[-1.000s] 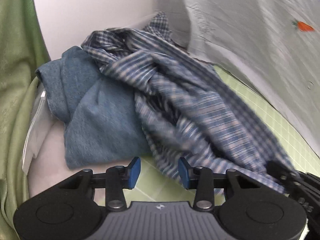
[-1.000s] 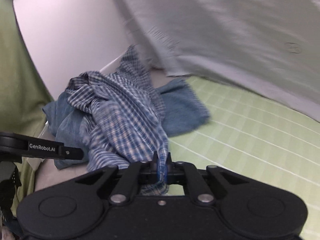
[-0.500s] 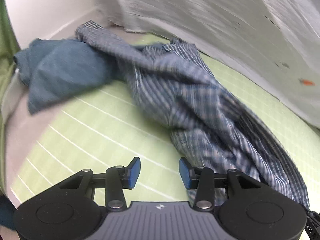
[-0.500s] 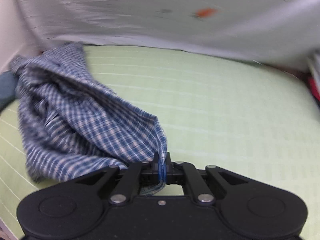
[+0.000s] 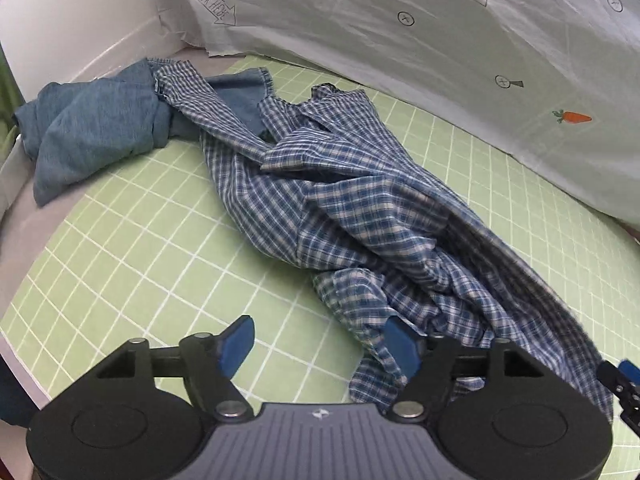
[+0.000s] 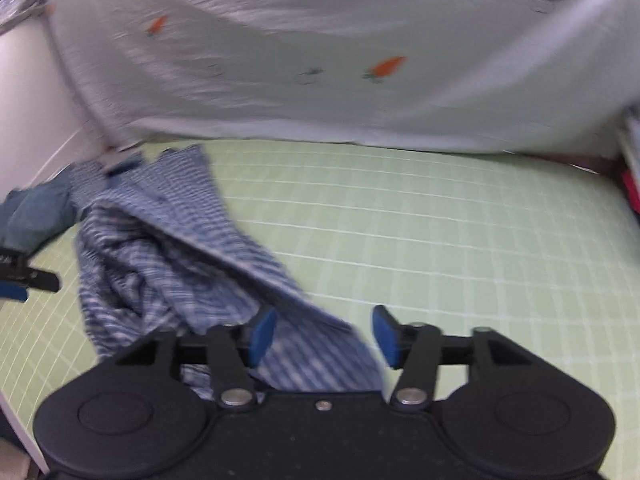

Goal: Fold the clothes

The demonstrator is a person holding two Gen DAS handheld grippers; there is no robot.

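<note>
A crumpled blue-and-white checked shirt [image 5: 352, 208] lies stretched across the green gridded mat [image 5: 132, 248]. Its near end reaches my left gripper [image 5: 320, 344], which stands open with the right pad touching the cloth. The same checked shirt [image 6: 168, 248] appears blurred in the right wrist view. My right gripper [image 6: 324, 336] is open there, and the shirt's corner lies loose between and under its fingers. A plain blue garment [image 5: 92, 128] sits bunched at the mat's far left, partly under the shirt.
A white sheet [image 5: 400, 28] printed with carrots and arrows hangs along the back edge of the mat. A white wall [image 5: 72, 12] stands at the far left. The green mat [image 6: 460, 232] stretches to the right. Something red [image 6: 630, 196] sits at the right edge.
My right gripper has opened and let go of the checked shirt's corner. The shirt was dragged off the blue garment and now lies spread over the mat. The left gripper has opened wider.
</note>
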